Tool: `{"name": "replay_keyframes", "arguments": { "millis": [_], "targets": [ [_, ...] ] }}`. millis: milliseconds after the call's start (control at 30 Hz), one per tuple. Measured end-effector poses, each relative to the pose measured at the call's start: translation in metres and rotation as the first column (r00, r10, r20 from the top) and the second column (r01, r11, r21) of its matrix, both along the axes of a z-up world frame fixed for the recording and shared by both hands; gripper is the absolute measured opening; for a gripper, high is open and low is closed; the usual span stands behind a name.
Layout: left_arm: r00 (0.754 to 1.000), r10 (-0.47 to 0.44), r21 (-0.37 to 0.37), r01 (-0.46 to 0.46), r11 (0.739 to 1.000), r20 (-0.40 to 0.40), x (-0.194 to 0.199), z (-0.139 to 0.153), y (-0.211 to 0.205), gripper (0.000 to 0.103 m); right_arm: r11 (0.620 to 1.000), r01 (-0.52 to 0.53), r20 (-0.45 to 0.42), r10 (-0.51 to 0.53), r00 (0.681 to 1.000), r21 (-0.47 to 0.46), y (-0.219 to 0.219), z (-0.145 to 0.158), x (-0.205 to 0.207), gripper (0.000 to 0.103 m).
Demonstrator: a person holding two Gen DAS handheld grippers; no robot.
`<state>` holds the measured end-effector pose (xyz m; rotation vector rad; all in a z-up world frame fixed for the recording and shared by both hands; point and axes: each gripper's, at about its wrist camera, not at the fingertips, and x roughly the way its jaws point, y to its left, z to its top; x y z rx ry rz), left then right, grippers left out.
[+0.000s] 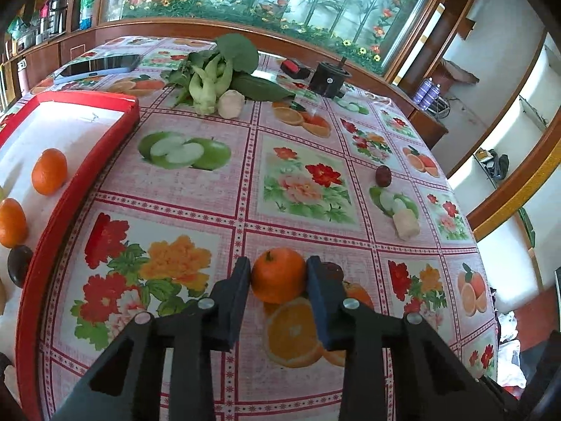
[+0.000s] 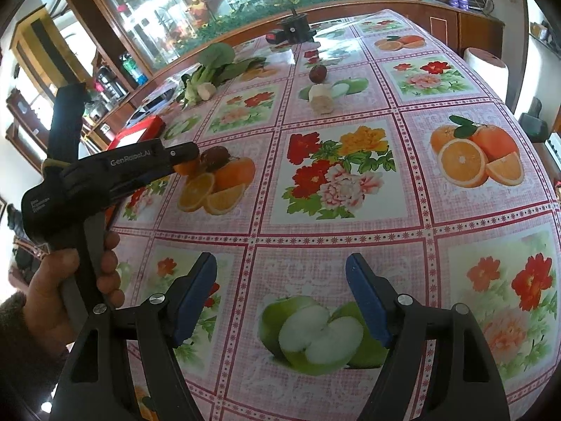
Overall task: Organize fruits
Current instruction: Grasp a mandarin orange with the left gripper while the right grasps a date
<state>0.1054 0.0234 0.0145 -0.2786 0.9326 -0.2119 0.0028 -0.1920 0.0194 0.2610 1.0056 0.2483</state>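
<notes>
My left gripper (image 1: pixel 278 268) is shut on a mandarin orange (image 1: pixel 278 275) resting on the flowered tablecloth. A dark plum (image 1: pixel 331 270) lies just behind its right finger. In the right wrist view the left gripper (image 2: pixel 187 161) holds the orange (image 2: pixel 187 167) beside that plum (image 2: pixel 214 157). A red-rimmed white tray (image 1: pixel 70 189) at the left holds two oranges (image 1: pixel 49 171) (image 1: pixel 11 222) and a dark fruit (image 1: pixel 19 265). Another dark plum (image 1: pixel 383 176) lies far right, also in the right wrist view (image 2: pixel 317 73). My right gripper (image 2: pixel 280 277) is open and empty above the table.
Bok choy (image 1: pixel 210 80) and a pale ginger piece (image 1: pixel 230 103) lie at the back. Another pale chunk (image 1: pixel 406 224) sits near the far plum. A phone (image 1: pixel 98 66), a black cylinder (image 1: pixel 329 79) and a red item (image 1: pixel 293 67) are at the far edge.
</notes>
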Motion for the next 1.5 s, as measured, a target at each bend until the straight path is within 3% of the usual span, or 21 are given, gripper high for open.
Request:
{"name": "replay_keyframes", "arguments": {
  "millis": [67, 133, 233, 300, 367, 400, 533, 767, 1033, 1300, 1333, 1500],
  "targets": [
    [1.000, 0.007, 0.005, -0.007, 1.000, 0.000, 0.002, 0.000, 0.000, 0.040, 1.000, 0.003, -0.002, -0.003, 1.000, 0.000, 0.000, 0.000, 0.000, 0.077],
    [1.000, 0.022, 0.011, -0.022, 1.000, -0.014, 0.005, -0.003, 0.000, 0.052, 1.000, 0.005, -0.006, -0.005, 1.000, 0.001, 0.000, 0.001, -0.001, 0.077],
    [1.000, 0.027, 0.011, -0.027, 1.000, 0.002, 0.004, -0.004, 0.002, 0.055, 1.000, 0.010, -0.007, -0.010, 1.000, 0.000, -0.001, 0.001, -0.003, 0.077],
    [1.000, 0.009, 0.026, -0.010, 1.000, 0.008, 0.004, -0.004, 0.001, 0.053, 1.000, 0.016, -0.003, -0.016, 1.000, -0.002, -0.002, 0.002, -0.004, 0.077],
    [1.000, -0.023, 0.011, 0.023, 1.000, 0.010, 0.003, -0.004, -0.001, 0.038, 1.000, 0.020, -0.002, -0.020, 1.000, -0.004, -0.002, 0.002, -0.004, 0.077],
    [0.999, -0.035, 0.010, 0.035, 0.999, 0.012, 0.002, -0.003, -0.003, 0.036, 1.000, 0.022, -0.001, -0.022, 1.000, -0.005, -0.002, 0.002, -0.004, 0.077],
    [0.998, -0.062, 0.080, 0.060, 0.995, 0.027, -0.005, -0.001, -0.007, 0.035, 1.000, 0.017, 0.003, -0.017, 1.000, -0.014, 0.001, 0.004, -0.003, 0.077],
    [0.998, -0.056, 0.086, 0.056, 0.995, 0.001, -0.021, 0.001, 0.010, 0.035, 0.999, 0.003, 0.048, -0.001, 0.999, -0.036, 0.009, 0.013, 0.009, 0.077],
    [0.999, -0.047, 0.085, 0.048, 0.995, -0.016, -0.058, 0.002, 0.037, 0.036, 0.994, -0.089, 0.089, 0.094, 0.992, -0.063, 0.044, 0.014, 0.063, 0.077],
    [0.998, -0.058, 0.071, 0.059, 0.996, -0.017, -0.069, 0.000, 0.046, 0.037, 0.951, -0.216, 0.102, 0.243, 0.965, -0.222, 0.104, -0.002, 0.092, 0.075],
    [0.998, -0.063, 0.066, 0.065, 0.996, -0.021, -0.069, -0.001, 0.047, 0.037, 0.946, -0.222, 0.094, 0.249, 0.964, -0.234, 0.107, -0.004, 0.094, 0.073],
    [0.996, -0.081, 0.058, 0.082, 0.995, -0.025, -0.073, -0.004, 0.047, 0.041, 0.934, -0.237, 0.090, 0.269, 0.959, -0.268, 0.112, -0.013, 0.100, 0.041]
  ]
}}
